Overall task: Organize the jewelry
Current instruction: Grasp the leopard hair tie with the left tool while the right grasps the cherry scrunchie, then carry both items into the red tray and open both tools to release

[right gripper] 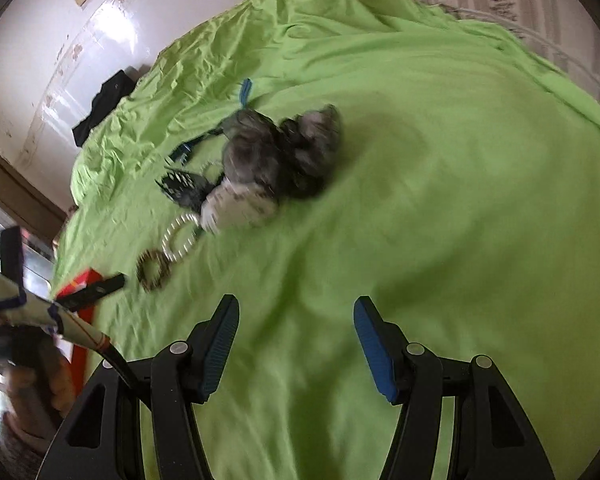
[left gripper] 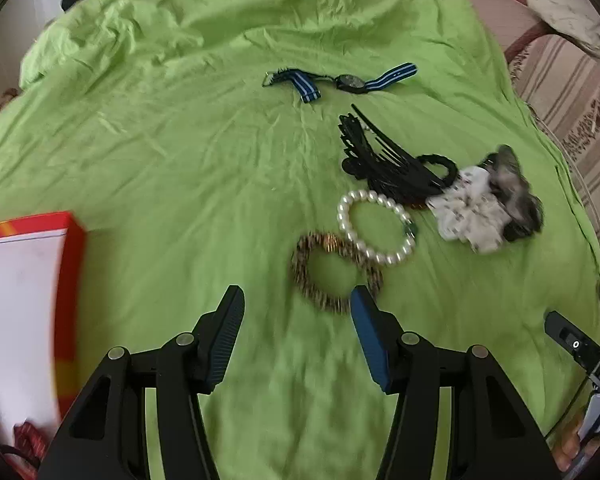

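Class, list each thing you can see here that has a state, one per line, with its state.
left gripper: open, empty
right gripper: open, empty
red box: open
pearl bracelet: lying flat, overlapping the brown bracelet
watch: unbuckled, strap spread out
black hair clip: lying on its side

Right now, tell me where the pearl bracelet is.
In the left wrist view the pearl bracelet lies on the green sheet, right of centre, overlapping the brown beaded bracelet and just below the black hair clip.

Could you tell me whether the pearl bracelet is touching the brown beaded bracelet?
Touching: in the left wrist view the pearl bracelet overlaps the brown beaded bracelet rim, no green sheet between them.
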Demonstrator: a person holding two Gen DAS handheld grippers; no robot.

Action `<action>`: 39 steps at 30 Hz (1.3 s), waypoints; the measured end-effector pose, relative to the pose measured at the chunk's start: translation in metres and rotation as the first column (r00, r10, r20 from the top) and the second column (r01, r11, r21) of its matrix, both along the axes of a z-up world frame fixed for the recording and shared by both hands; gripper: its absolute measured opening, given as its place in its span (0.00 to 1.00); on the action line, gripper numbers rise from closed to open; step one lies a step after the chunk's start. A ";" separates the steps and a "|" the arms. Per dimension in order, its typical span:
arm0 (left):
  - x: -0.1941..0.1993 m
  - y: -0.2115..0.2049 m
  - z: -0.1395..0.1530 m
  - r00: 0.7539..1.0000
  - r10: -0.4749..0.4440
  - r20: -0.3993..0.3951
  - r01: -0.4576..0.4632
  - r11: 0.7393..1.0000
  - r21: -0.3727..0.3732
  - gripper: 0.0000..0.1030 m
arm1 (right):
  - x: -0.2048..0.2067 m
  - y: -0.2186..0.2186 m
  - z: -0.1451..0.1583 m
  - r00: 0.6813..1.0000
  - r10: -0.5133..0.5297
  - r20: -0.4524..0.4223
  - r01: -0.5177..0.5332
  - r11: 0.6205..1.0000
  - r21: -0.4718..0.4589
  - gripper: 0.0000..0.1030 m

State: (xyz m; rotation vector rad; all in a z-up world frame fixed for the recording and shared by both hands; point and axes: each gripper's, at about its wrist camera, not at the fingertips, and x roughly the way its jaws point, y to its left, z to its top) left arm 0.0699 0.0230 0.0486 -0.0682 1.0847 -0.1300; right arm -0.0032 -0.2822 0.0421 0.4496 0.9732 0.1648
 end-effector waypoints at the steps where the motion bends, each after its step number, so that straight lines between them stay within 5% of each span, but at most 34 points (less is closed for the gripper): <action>1: 0.009 0.000 -0.006 1.000 0.002 -0.012 -0.002 1.000 -0.013 0.53 | 0.013 0.005 -0.001 1.000 0.010 0.001 -0.010 1.000 0.018 0.62; 10: 0.028 0.003 -0.021 1.000 0.024 -0.007 -0.025 0.998 -0.064 0.58 | 0.089 0.044 -0.021 1.000 0.011 -0.018 -0.010 0.997 0.081 0.62; 12: 0.025 -0.001 -0.021 0.999 0.030 0.011 -0.030 0.999 -0.024 0.51 | 0.095 0.048 -0.027 1.000 -0.013 -0.025 0.015 0.997 0.082 0.60; 14: 0.023 -0.005 -0.020 0.999 0.037 0.032 -0.038 0.999 0.035 0.20 | 0.099 0.051 -0.028 0.999 -0.018 -0.032 0.019 0.998 0.060 0.17; 15: 0.022 -0.004 -0.019 0.999 0.033 0.034 -0.035 0.999 0.037 0.11 | 0.100 0.052 -0.029 0.999 -0.005 -0.041 0.008 0.998 0.070 0.13; 18: 0.018 0.005 -0.015 1.000 0.030 -0.007 -0.031 0.997 -0.065 0.05 | 0.087 0.052 -0.023 0.999 0.014 -0.031 -0.012 0.998 0.068 0.11; 31: -0.065 0.016 0.072 0.993 -0.004 0.115 0.019 0.992 -0.123 0.05 | -0.007 0.051 0.023 0.995 0.101 0.022 -0.103 0.989 0.109 0.10; 39: -0.123 0.065 0.115 0.983 0.040 0.181 -0.023 0.995 -0.093 0.05 | -0.042 0.077 0.058 0.981 0.177 0.075 -0.182 0.981 0.074 0.10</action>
